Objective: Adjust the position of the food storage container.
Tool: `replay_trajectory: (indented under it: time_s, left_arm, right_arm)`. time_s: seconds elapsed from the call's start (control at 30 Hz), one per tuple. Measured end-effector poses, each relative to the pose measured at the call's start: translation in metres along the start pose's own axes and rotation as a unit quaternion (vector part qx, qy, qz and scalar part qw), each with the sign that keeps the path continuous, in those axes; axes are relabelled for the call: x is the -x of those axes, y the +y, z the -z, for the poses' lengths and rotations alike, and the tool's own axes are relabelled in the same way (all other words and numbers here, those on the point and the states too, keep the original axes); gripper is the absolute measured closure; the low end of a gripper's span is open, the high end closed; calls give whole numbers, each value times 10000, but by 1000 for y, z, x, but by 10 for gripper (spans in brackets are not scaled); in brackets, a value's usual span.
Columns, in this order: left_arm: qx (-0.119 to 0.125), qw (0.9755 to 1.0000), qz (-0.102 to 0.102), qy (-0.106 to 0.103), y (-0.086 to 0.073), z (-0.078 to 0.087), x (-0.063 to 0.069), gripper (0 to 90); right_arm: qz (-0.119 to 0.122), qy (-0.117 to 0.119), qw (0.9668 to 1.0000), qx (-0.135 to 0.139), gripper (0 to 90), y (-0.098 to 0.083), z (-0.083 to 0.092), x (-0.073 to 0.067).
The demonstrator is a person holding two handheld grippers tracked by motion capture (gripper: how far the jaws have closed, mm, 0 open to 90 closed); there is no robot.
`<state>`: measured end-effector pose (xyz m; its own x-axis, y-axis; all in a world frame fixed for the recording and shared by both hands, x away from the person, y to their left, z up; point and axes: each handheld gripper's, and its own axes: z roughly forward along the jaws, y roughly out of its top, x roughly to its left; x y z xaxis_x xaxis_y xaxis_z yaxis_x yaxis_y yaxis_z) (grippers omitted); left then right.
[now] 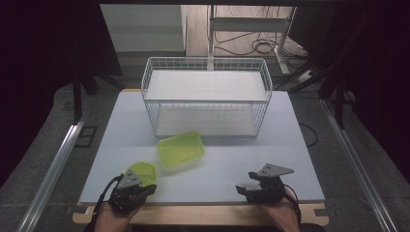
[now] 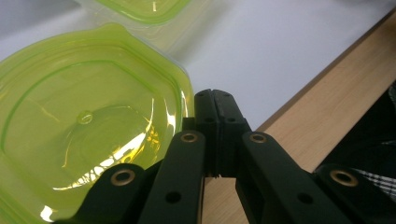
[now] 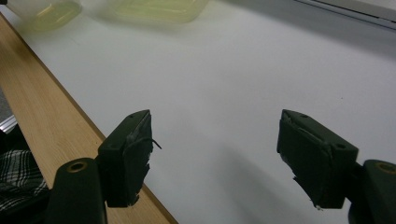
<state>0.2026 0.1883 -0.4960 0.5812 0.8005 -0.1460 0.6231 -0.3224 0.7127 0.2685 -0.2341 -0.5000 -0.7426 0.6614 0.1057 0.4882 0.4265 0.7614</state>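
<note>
A shallow, eight-sided yellow-green plastic container (image 1: 141, 172) (image 2: 88, 121) lies on the white table (image 1: 232, 159) near the front left. My left gripper (image 1: 151, 189) (image 2: 215, 95) is shut, its tips right beside the container's rim; I see nothing between the jaws. A rectangular yellow-green container (image 1: 180, 149) (image 2: 144, 7) lies farther in, in front of the wire basket. My right gripper (image 1: 245, 182) (image 3: 215, 140) is open above bare table near the front edge, holding nothing. Both containers appear blurred far off in the right gripper view: the eight-sided container (image 3: 44, 13) and the rectangular container (image 3: 159, 9).
A white two-level wire basket (image 1: 207, 96) stands at the back middle of the table. A wooden strip (image 1: 203, 215) (image 2: 327, 93) (image 3: 42, 107) runs along the front edge. A metal rail (image 1: 53, 164) lies on the floor to the left, and cables (image 1: 261, 46) lie behind the table.
</note>
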Motion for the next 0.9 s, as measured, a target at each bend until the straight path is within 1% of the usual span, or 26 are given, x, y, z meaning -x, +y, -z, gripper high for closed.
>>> replay_trajectory:
  time_s: [0.13, 0.2, 0.33, 0.5, 0.57, 0.63, 0.73, 0.77, 0.8, 0.83, 0.9]
  left_arm:
    - [-10, 9999, 93, 106, -1, -2, -9, 900]
    - [7, 9998, 130, 126, -1, -2, -15, 900]
    - [32, 9997, 160, 197, 1, -2, -25, 900]
    - [27, 9992, 177, 364, 4, -3, -38, 900]
    - [20, 9987, 187, 474, 5, -4, -43, 900]
    - [30, 9984, 231, 508, 6, -4, -48, 900]
    - [72, 9984, 276, 492, 6, -4, -50, 900]
    - [83, 9984, 269, 486, 6, -4, -49, 900]
    - [91, 9985, 256, 467, 6, -4, -48, 899]
    - [108, 9986, 234, 456, 7, -4, -46, 899]
    - [173, 9987, 228, 425, 6, -3, -42, 899]
  right_arm:
    - [-5, 14, 10000, 4, 270, 0, -1, 0]
    - [-1, 21, 10000, -5, 280, 0, 0, 0]
    - [23, 18, 10000, -6, 293, 0, -1, -1]
    - [40, 3, 10000, -32, 301, 0, -1, -2]
    - [40, -14, 10000, -41, 306, 0, -1, -2]
    - [37, -30, 10000, -54, 311, 0, -2, -2]
    - [22, -28, 10000, -77, 329, 0, -2, -1]
    - [22, -25, 10000, -85, 349, 0, -2, -2]
    - [52, 7, 9999, -98, 392, 1, -2, -2]
    - [52, 7, 9999, -98, 392, 1, -2, -2]
    - [98, 41, 9999, -133, 439, 2, -2, -3]
